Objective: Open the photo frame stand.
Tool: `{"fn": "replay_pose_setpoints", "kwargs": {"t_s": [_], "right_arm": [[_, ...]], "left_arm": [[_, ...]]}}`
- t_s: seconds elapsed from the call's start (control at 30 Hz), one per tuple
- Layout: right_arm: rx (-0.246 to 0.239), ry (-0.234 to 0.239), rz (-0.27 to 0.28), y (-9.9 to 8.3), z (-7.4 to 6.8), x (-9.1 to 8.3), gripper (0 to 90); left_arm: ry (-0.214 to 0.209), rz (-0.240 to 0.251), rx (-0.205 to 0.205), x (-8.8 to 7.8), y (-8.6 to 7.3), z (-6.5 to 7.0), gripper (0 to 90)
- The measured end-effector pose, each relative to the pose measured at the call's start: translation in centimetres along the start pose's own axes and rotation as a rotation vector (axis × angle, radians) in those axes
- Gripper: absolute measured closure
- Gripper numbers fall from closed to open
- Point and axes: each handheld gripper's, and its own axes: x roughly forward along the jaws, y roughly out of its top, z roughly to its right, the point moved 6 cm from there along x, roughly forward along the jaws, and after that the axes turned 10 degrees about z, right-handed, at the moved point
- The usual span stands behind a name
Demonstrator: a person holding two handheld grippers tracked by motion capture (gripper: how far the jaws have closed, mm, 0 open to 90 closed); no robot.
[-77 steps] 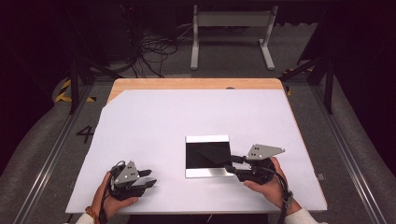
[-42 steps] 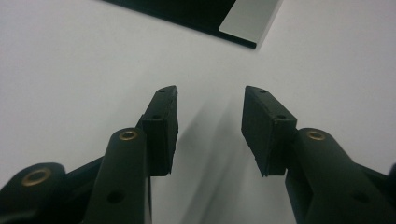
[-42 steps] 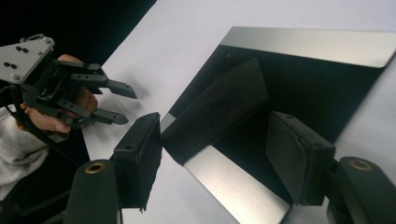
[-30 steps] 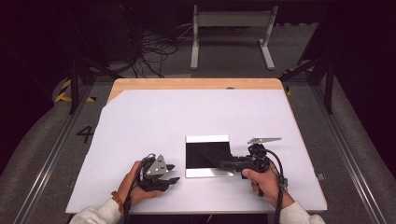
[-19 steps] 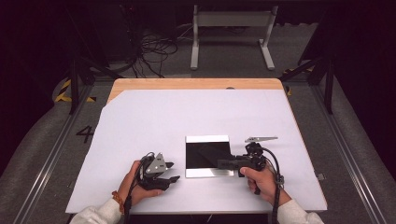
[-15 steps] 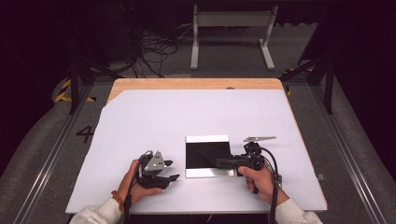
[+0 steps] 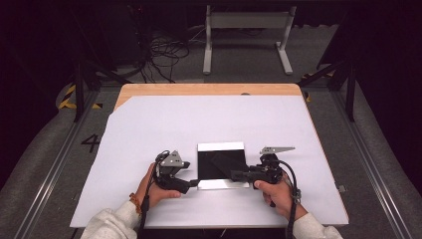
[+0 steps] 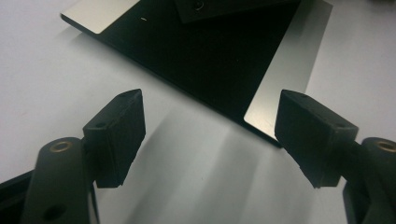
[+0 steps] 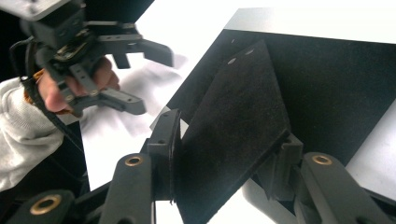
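A flat black plate (image 7: 219, 159) with silver strips along its far and near edges lies on the white table (image 7: 199, 119). My right gripper (image 7: 236, 174) reaches in over the plate's near right part. Its jaws have just been closing and are shut on the edges of a thin black sheet (image 9: 238, 107), held tilted above the plate (image 9: 336, 84). My left gripper (image 7: 191, 174) stands open at the plate's near left corner. Its jaws have just been opening, with nothing between the pads (image 8: 121, 126). The plate's silver-edged corner (image 8: 266, 112) lies just ahead of them.
White table surface lies open to the left, right and far side of the plate. A bare wooden strip (image 7: 209, 89) runs along the table's far edge. Beyond it, cables (image 7: 164, 55) and a metal stand (image 7: 246, 30) sit on the dark floor.
My left gripper has moved forward and right to the plate's near left corner, and its jaws have spread wider. The right gripper has stayed over the plate with the black sheet.
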Motion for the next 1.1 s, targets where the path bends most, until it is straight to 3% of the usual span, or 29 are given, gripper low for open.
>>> {"fn": "replay_pose_setpoints", "kwargs": {"t_s": [0.47,0.6,0.87,1.03,1.1], "right_arm": [[-0.125,-0.011,0.027,-0.3,-1.1,-0.6,56.5],[-0.149,-0.004,0.028,-0.4,-1.2,-0.7,56.8],[-0.19,-0.001,0.032,-0.3,-1.6,-0.9,57.3],[-0.221,-0.006,0.027,-0.3,-1.8,-0.9,57.4],[-0.225,-0.011,0.027,-0.3,-1.7,-1.0,57.4]], "left_arm": [[-0.053,0.001,-0.057,1.8,1.0,-0.6,20.7],[-0.073,-0.014,-0.038,2.7,1.2,-0.3,22.1],[-0.082,0.003,-0.041,2.7,1.7,-0.4,29.1],[-0.057,0.037,-0.016,2.2,2.5,-0.7,34.4],[-0.05,0.048,-0.007,2.0,2.6,-0.8,40.8]]}}
